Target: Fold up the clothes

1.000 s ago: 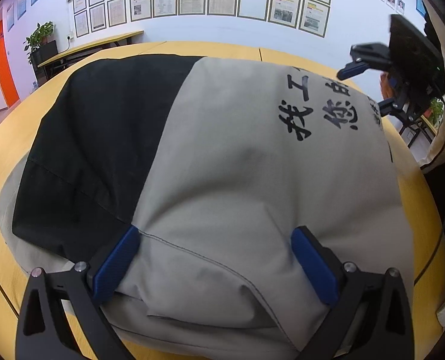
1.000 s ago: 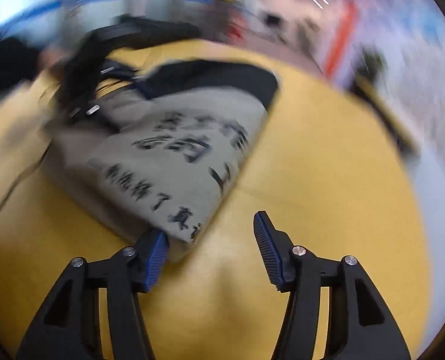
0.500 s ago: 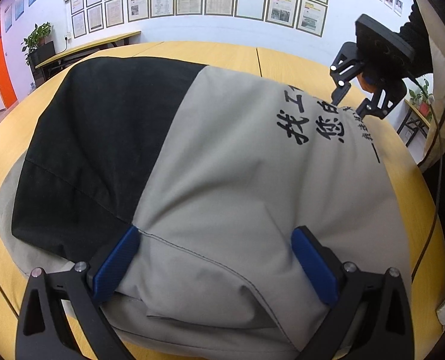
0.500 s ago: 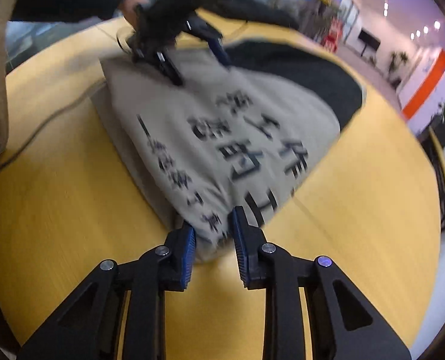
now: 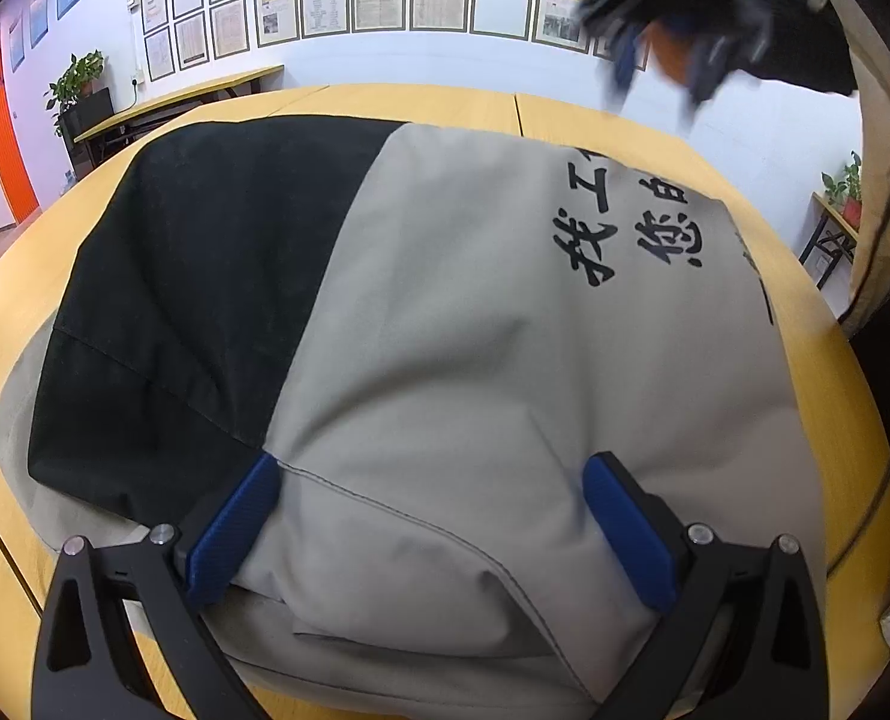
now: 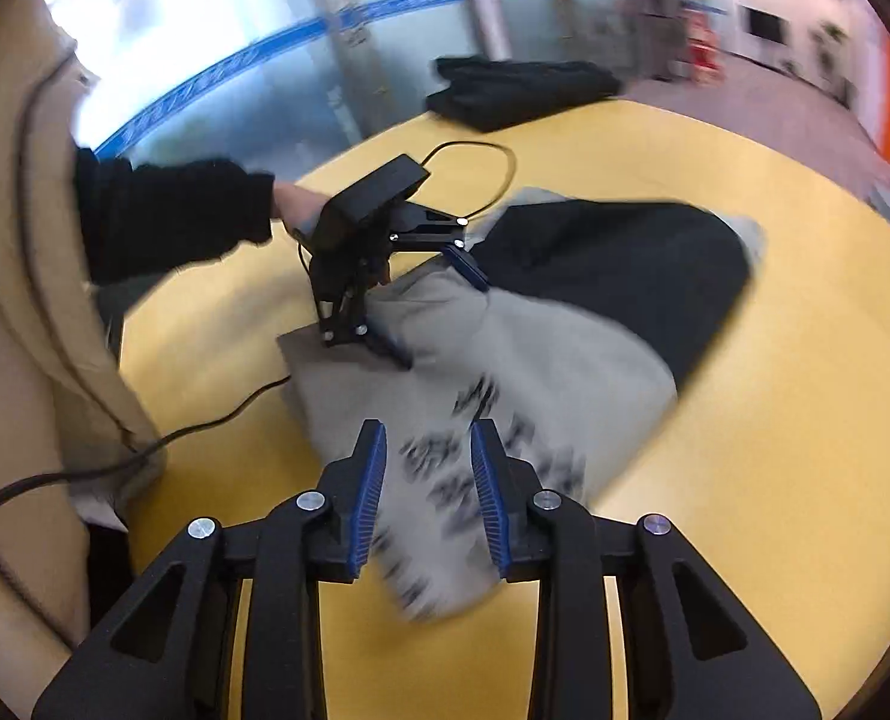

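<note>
1. Left wrist view: the grey-and-black garment (image 5: 445, 330) lies bunched on the yellow table (image 5: 565, 114); the left gripper (image 5: 427, 516) stands wide, straddling the garment's near edge without clamping it.
2. The right gripper (image 6: 427, 480), jaws nearly closed, lifts the garment's printed corner.
3. Risk: with only the lifted corner clamped, the bundle may drag.
</note>
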Motion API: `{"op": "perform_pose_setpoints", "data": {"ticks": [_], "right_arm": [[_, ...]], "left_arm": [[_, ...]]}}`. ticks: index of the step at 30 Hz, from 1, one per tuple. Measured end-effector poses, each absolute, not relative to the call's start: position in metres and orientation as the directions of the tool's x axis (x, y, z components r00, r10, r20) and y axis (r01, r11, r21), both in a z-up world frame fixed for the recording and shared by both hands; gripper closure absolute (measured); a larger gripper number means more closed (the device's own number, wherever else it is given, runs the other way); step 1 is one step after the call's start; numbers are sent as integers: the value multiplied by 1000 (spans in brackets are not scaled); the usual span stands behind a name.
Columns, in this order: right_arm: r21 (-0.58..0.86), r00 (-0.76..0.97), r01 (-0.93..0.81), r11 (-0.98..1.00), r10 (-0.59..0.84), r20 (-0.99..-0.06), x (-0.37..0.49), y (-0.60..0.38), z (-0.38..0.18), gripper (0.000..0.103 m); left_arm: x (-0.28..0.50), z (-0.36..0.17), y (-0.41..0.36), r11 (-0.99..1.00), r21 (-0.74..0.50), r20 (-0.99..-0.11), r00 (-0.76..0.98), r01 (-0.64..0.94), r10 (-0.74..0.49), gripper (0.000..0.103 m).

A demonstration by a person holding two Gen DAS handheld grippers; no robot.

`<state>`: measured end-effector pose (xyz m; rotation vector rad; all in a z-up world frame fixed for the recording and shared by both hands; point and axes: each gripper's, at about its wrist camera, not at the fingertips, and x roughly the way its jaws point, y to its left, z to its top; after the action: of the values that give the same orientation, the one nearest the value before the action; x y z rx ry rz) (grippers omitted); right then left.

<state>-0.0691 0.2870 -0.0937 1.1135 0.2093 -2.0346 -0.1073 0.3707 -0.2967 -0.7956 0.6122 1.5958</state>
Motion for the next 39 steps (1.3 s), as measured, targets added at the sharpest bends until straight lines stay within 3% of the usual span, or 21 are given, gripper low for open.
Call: {"op": "perform_pose_setpoints", "data": {"ticks": [2, 7, 10, 13, 17, 19, 22, 23, 24, 26, 28, 30, 37, 39], "right_arm": [[202, -193, 754, -626, -504, -842, -91, 273, -132, 75], [247, -74, 771, -586, -468, -880, -105, 261, -198, 72], [247, -78, 778, -577, -480, -874, -101, 261, -199, 72], [248, -69, 792, -558, -485, -872, -98, 260, -198, 72], [265, -36, 808, -526, -493, -869, -99, 259, -193, 73], [277, -30, 808, -520, -505, -863, -103, 260, -180, 78], [223, -187, 802, -554, -588, -787, -132, 271, -132, 71], [216, -240, 790, -573, -614, -752, -146, 274, -117, 63], [190, -277, 784, -591, -608, -744, -164, 273, -111, 55], [103, -314, 791, -603, -545, -777, -198, 264, -116, 55], [103, -283, 777, -621, -491, -824, -234, 263, -141, 63], [153, -213, 753, -640, -458, -863, -261, 264, -177, 93], [202, -231, 710, -674, -495, -837, -276, 273, -190, 98], [195, -251, 696, -691, -488, -836, -282, 273, -184, 92]], "left_arm": [[-92, -297, 358, -182, -38, -773, -86, -983, 628, 0], [-78, -280, 352, -235, 7, -776, -154, -972, 612, 0], [-51, -228, 366, -220, 47, -684, -192, -974, 704, 0], [-28, -225, 376, -155, 35, -684, -137, -987, 717, 0], [-15, -278, 373, -91, 14, -779, -68, -996, 623, 1], [-19, -280, 369, -107, -12, -755, -62, -994, 653, 1], [-25, -278, 367, -124, -49, -746, -46, -991, 665, 1], [-26, -277, 367, -123, -46, -747, -47, -991, 663, 1], [-26, -277, 366, -121, -43, -748, -48, -992, 662, 1], [-24, -281, 373, -121, -43, -749, -49, -992, 661, 1], [-20, -289, 387, -125, -49, -749, -46, -991, 661, 1], [-20, -288, 389, -126, -49, -749, -47, -991, 661, 1], [-20, -292, 385, -117, -41, -752, -46, -992, 657, 1], [-21, -293, 385, -117, -41, -753, -47, -992, 657, 1]]}}
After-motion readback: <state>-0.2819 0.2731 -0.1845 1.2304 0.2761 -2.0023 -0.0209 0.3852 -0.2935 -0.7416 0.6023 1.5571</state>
